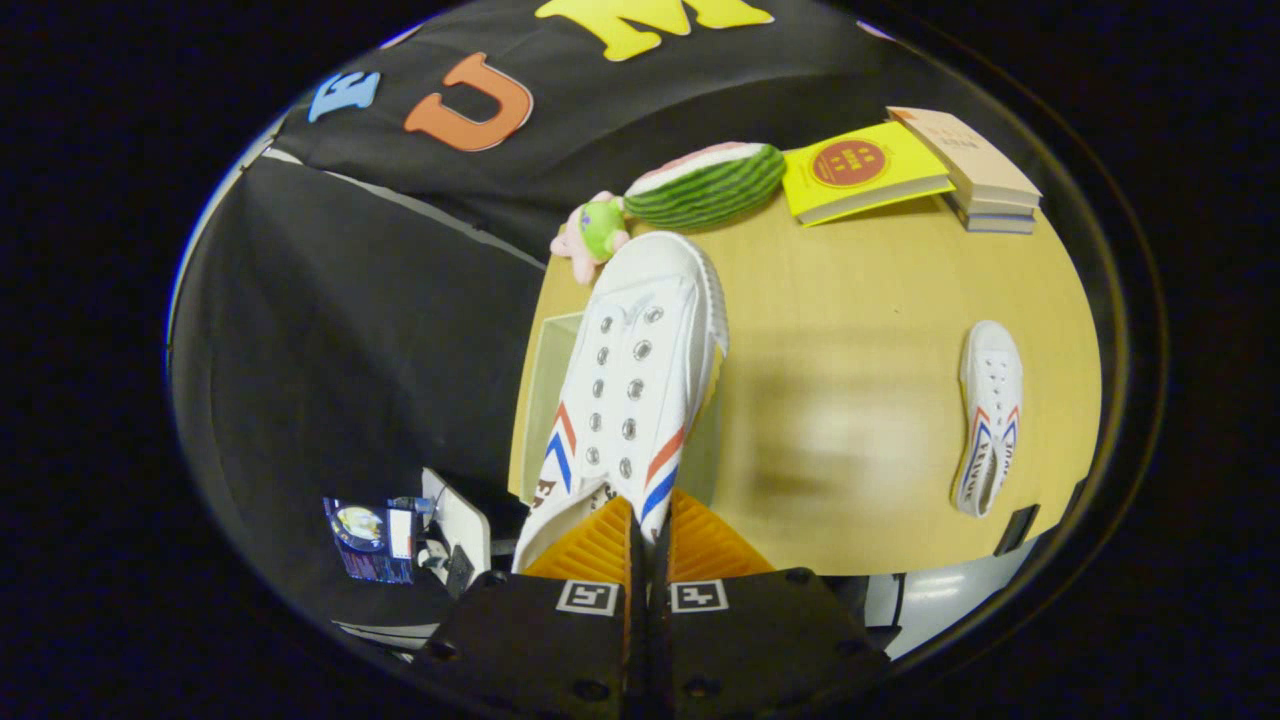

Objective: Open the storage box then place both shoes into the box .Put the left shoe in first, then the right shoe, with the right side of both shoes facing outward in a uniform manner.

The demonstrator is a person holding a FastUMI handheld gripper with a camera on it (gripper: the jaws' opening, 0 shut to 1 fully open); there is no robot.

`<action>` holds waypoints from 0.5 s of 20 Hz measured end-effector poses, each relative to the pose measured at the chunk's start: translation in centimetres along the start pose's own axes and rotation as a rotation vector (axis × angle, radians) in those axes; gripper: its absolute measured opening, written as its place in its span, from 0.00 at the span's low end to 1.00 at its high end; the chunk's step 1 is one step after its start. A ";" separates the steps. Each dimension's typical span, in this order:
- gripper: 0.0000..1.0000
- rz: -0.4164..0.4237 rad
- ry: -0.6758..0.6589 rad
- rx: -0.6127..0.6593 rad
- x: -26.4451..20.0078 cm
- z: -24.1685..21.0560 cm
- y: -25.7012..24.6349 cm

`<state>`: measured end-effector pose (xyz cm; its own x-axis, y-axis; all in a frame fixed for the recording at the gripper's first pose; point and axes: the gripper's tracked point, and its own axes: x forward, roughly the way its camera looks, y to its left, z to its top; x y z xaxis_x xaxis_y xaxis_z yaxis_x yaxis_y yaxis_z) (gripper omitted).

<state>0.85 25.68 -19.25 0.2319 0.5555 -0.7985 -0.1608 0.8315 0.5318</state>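
Recording booth: black cloth wall at upper left, wooden table at centre, props at top — books, plush watermelon.

White canvas shoe, wooden table

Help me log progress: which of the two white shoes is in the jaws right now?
The shoe with the metal eyelets, extending straight ahead from the gripper, jaws closed on its heel end. The other shoe lies alone on the table, off to the right.
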 end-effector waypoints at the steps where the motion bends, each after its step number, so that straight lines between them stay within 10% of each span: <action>1: 0.06 0.003 0.004 -0.008 1.1 0.0 1.9; 10: 0.06 -0.043 0.072 0.034 13.7 -0.3 8.5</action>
<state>2.33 40.38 -25.72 0.1685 0.5185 -0.8383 -0.1193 0.8550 0.5048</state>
